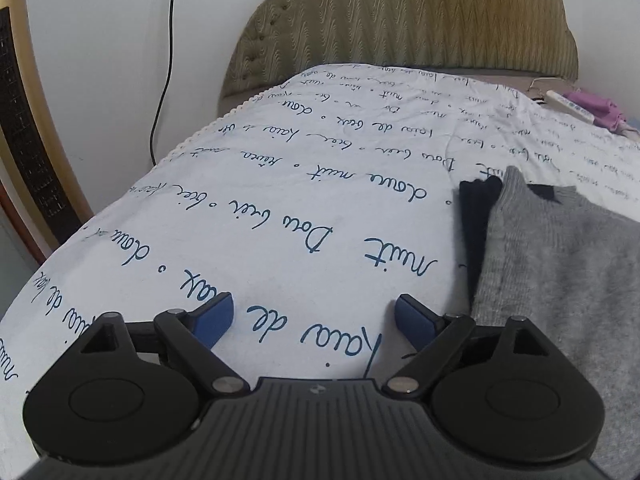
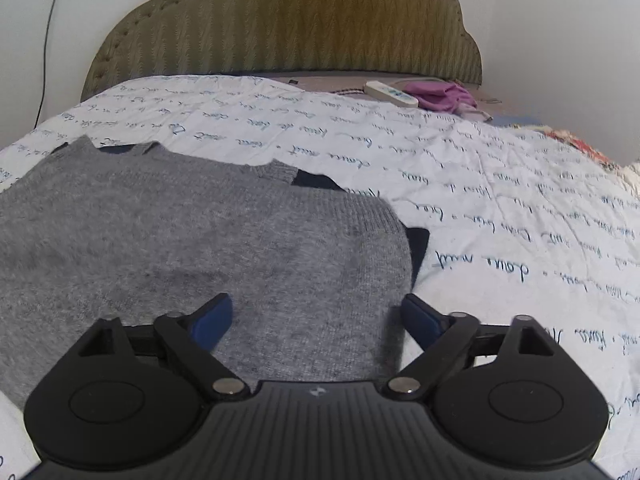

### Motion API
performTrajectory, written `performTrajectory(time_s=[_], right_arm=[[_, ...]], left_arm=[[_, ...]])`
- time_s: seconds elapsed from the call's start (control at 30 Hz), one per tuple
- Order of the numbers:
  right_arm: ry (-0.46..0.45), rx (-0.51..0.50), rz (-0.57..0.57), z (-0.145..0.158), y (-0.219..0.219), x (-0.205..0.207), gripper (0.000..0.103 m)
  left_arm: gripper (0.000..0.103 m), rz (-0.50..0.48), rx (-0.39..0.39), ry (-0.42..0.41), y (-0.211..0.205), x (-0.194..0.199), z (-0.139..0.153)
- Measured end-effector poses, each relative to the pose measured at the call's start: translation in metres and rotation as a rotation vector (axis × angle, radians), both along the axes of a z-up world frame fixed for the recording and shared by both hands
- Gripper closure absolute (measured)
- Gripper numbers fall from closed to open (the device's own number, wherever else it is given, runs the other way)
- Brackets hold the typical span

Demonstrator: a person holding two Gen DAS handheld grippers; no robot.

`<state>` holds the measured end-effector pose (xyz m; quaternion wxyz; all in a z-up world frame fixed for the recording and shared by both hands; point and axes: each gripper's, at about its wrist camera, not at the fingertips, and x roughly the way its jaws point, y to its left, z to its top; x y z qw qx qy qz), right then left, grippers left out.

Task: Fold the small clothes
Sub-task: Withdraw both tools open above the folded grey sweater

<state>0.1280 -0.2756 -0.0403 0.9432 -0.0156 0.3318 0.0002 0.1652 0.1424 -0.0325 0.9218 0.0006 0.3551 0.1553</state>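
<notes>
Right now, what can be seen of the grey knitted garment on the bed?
The grey knitted garment looks like a soft, fuzzy wool sleeveless top with ribbed neck and armhole edges. It lies spread flat on the script-printed bedsheet, neckline toward the headboard, not yet folded. A dark navy piece shows beneath its edges. The right gripper is open above its near hem; the left gripper is open over bare sheet beside it. Neither grips it.
</notes>
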Motion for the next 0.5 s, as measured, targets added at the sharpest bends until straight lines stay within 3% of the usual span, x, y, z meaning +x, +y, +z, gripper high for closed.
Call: performTrajectory(time_s=[0.13,0.37,0.5], right_arm=[[0.015,0.100,-0.050,-0.004,-0.012,0.000,0.007],[-0.038,-0.033,-0.128,0.018,0.002,-0.027,0.006],[-0.022,0.028,-0.044,0.019,0.018,-0.033,0.006]], left_arm=[[0.009,-0.018,0.028,-0.002,-0.005,-0.001,0.002],[0.009,-0.064,0.090,-0.050,-0.008,-0.018,0.018],[0.007,-0.140,0.018,-0.080,-0.013,-0.031,0.036]])
